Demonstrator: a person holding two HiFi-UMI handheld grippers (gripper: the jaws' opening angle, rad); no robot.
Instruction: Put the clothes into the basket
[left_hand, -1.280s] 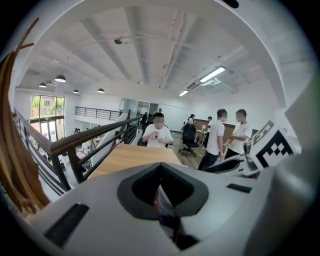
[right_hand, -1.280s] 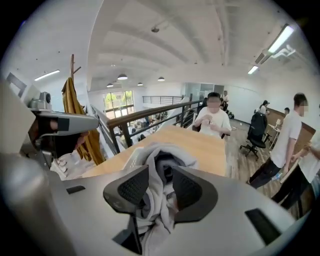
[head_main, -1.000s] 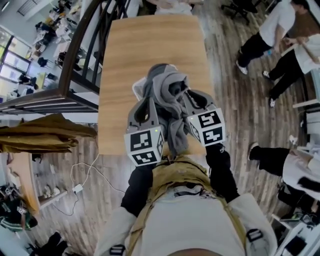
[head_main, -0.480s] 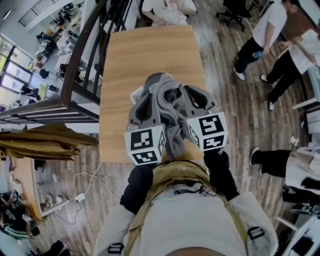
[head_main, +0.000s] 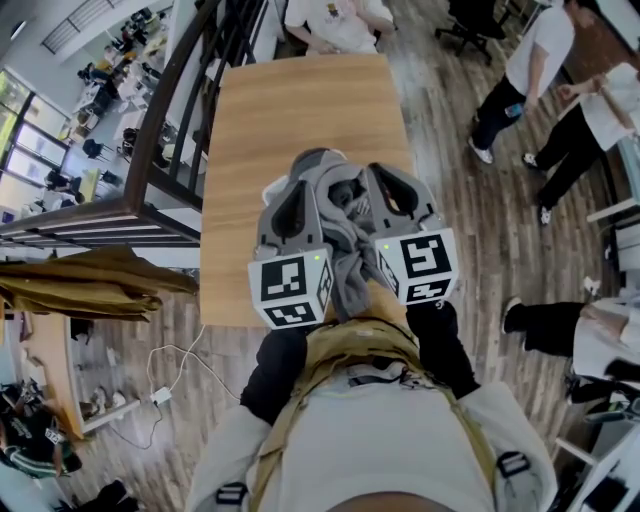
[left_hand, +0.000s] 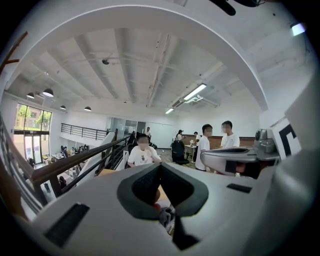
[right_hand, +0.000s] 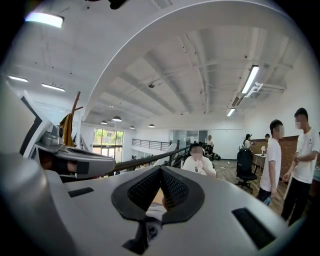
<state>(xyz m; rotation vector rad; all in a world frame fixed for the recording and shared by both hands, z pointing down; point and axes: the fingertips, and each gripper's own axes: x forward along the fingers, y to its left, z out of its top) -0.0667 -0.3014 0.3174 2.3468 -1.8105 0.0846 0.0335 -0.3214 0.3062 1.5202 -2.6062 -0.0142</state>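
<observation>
The grey clothes (head_main: 335, 215) cover nearly all of the white basket (head_main: 272, 188); only a corner of its rim shows. The left gripper (left_hand: 160, 200) and right gripper (right_hand: 159, 195) each block their own view, leaving just a scrap of cloth visible. The top edge cuts off a seated person (head_main: 335, 15).

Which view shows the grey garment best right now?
The head view: most of the grey garment shows, bunched over the wooden table. Each gripper view shows only a scrap between its shut jaws.
</observation>
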